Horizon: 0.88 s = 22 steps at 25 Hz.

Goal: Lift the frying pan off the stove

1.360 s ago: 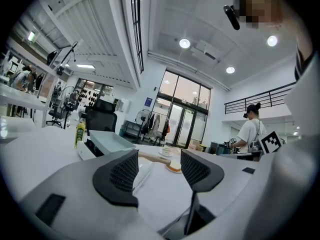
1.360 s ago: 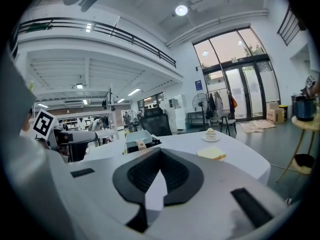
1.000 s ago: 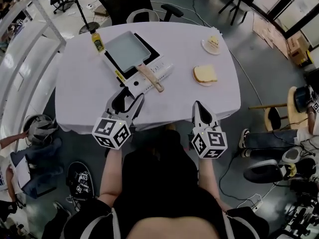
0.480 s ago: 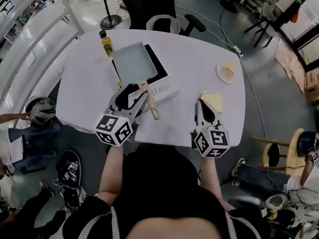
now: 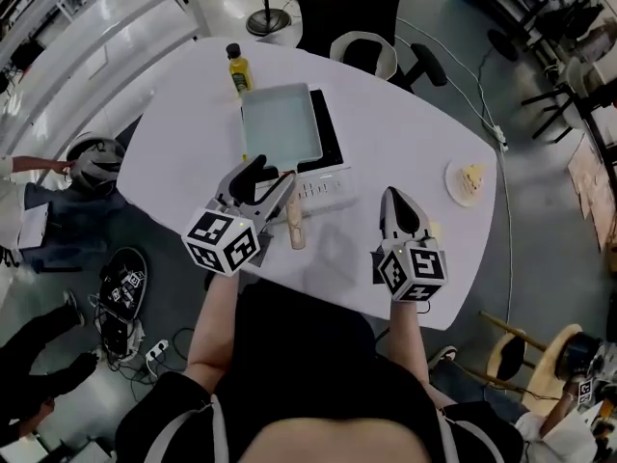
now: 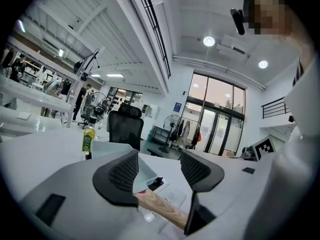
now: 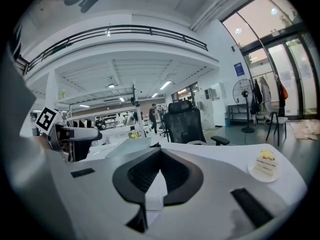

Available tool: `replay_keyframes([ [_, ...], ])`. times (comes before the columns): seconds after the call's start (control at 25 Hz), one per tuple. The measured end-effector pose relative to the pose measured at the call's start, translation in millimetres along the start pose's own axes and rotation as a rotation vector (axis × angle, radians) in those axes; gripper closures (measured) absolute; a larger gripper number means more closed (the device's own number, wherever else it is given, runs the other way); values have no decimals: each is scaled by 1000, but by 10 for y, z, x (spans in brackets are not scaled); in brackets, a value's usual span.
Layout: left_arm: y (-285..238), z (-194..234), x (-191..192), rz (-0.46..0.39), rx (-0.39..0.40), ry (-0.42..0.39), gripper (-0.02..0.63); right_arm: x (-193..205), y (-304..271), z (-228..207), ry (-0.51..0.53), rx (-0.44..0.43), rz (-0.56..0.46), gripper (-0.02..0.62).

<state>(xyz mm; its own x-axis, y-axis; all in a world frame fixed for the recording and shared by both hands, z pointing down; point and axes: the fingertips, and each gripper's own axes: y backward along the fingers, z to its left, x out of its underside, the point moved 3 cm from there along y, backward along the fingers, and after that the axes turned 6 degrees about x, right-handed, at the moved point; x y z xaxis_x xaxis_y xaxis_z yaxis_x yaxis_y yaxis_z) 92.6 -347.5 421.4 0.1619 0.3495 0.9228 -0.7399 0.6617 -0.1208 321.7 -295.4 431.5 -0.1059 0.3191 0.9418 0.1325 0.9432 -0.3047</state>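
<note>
**Colours We See on the Bench**

We see a white bench (image 5: 193, 143) and a pale grey-blue frying pan (image 5: 281, 123) with a tan wood-grain handle (image 5: 295, 228). The stove (image 5: 323, 189) is black on top and white in front. The bottle (image 5: 237, 68) is yellow with a dark cap. The left hand-held gripper (image 5: 270, 175) and right hand-held gripper (image 5: 390, 194) are grey, with black textured pads and black-and-white marker cubes.

Likely an office hall: swivel chair (image 5: 333, 3), mezzanine (image 7: 125, 31).

frying pan (image 5: 280, 123) 1 | stove (image 5: 326, 189) 1 | bottle (image 5: 237, 69) 1 (oil) | plate (image 5: 453, 189) 1 | cake slice (image 5: 472, 176) 1
</note>
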Motion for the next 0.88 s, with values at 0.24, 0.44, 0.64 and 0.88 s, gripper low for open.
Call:
replay_keyframes([
  [0.24, 50, 50, -2, -16, -55, 42, 334, 19, -219, 40, 12, -84, 29, 589],
  [0.44, 165, 96, 41, -30, -77, 115, 334, 85, -336, 52, -9, -125, 47, 589],
  [0.64, 297, 125, 100, -7, -43, 216, 334, 74, -379, 80, 9, -139, 47, 589],
  [0.88, 468, 240, 345, 19, 8, 471, 334, 131, -264, 140, 14, -105, 51, 589],
])
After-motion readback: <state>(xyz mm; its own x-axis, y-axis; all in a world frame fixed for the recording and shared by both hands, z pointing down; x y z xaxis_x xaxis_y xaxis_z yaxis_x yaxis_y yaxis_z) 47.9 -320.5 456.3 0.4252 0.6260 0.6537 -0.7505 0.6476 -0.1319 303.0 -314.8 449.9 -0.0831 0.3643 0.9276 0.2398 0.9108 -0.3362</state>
